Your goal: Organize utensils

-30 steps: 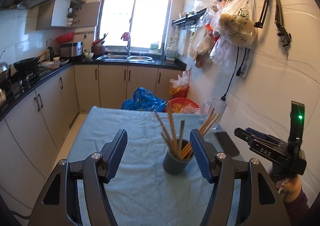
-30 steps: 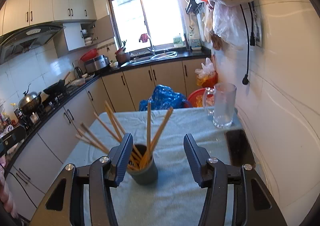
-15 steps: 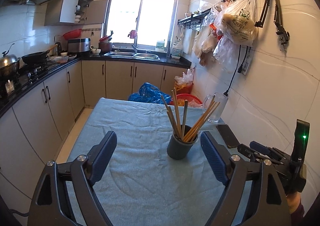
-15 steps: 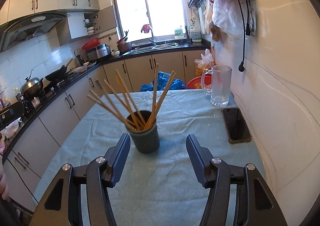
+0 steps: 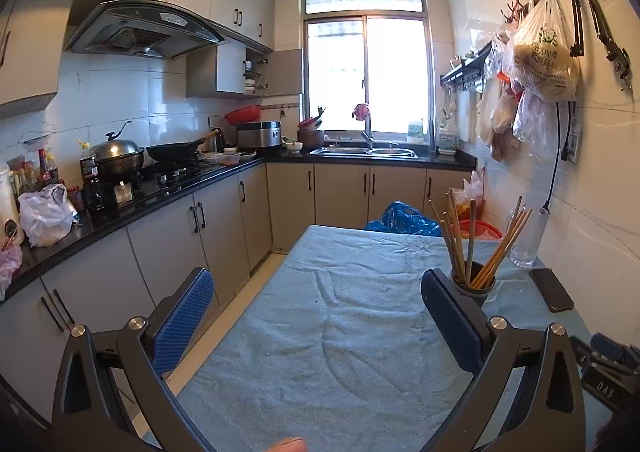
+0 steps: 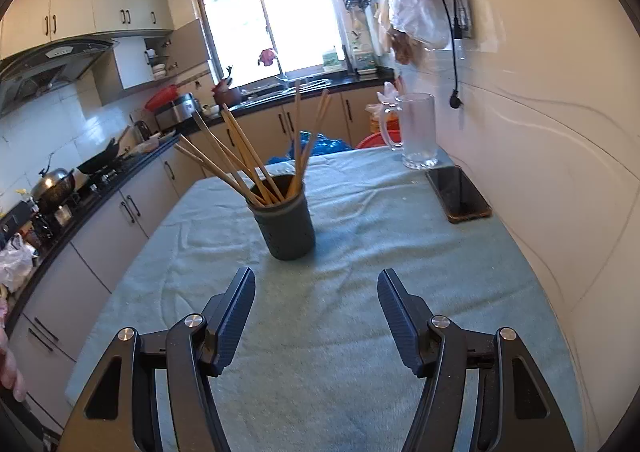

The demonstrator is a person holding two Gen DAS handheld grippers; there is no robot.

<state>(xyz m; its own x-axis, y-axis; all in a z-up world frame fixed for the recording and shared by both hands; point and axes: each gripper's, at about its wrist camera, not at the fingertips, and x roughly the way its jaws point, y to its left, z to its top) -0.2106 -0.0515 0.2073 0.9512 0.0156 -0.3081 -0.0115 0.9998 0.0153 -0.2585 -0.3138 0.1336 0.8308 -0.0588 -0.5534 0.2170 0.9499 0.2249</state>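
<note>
Both tools hang wide open over the tabletop, gripping nothing. The right tool (image 6: 316, 308) faces the dark grey cylindrical utensil holder (image 6: 285, 223), which stands upright on the pale blue cloth (image 6: 360, 252) with wooden chopsticks (image 6: 240, 155) fanned loosely inside, likely so they stay easy to pick. The left tool (image 5: 316, 304) sits off to the holder's left, clear of it.

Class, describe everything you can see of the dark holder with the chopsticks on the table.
The holder is a dark grey round cup, matte, with a faint dotted texture on its wall. It stands upright on the blue-green tablecloth, ahead of the open right gripper, which does not touch it. Wooden chopsticks stand in it, fanning out, most leaning left. A phone and a glass mug lie beyond, apart from it.
</note>
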